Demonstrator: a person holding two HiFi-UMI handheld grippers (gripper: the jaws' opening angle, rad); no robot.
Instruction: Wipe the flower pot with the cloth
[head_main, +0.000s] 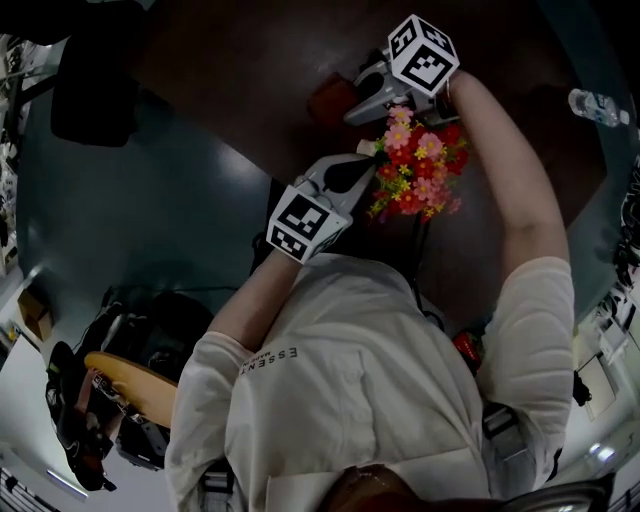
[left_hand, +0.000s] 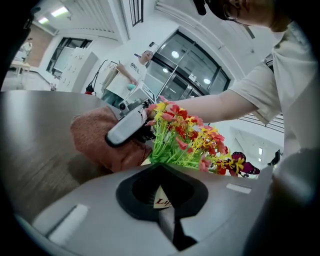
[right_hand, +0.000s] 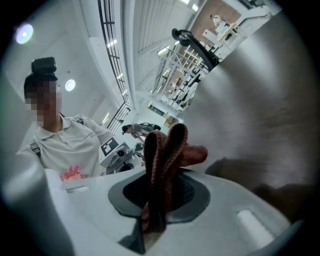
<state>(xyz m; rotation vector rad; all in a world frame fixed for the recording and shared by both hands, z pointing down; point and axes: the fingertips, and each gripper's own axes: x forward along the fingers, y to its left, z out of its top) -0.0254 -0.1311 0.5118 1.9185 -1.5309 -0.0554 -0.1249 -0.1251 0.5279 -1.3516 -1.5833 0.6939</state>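
Observation:
The bunch of pink, red and yellow artificial flowers (head_main: 420, 165) stands on the dark table, and the pot under it is mostly hidden. My left gripper (head_main: 362, 160) reaches it from the near side. In the left gripper view my left gripper (left_hand: 160, 197) is shut on a cream piece with red lettering at the base of the flowers (left_hand: 185, 137), seemingly the pot's rim. My right gripper (head_main: 355, 110) is on the far side, shut on the reddish-brown cloth (head_main: 330, 100). The cloth (right_hand: 167, 150) stands up in folds between the jaws of my right gripper (right_hand: 157, 200). The cloth (left_hand: 95, 140) lies bunched beside the flowers.
The wooden table (head_main: 250, 60) runs far and left. A water bottle (head_main: 598, 105) lies at the far right. A chair with a wooden seat (head_main: 130, 375) and bags stand on the floor at the lower left. A person (left_hand: 132, 70) stands in the background.

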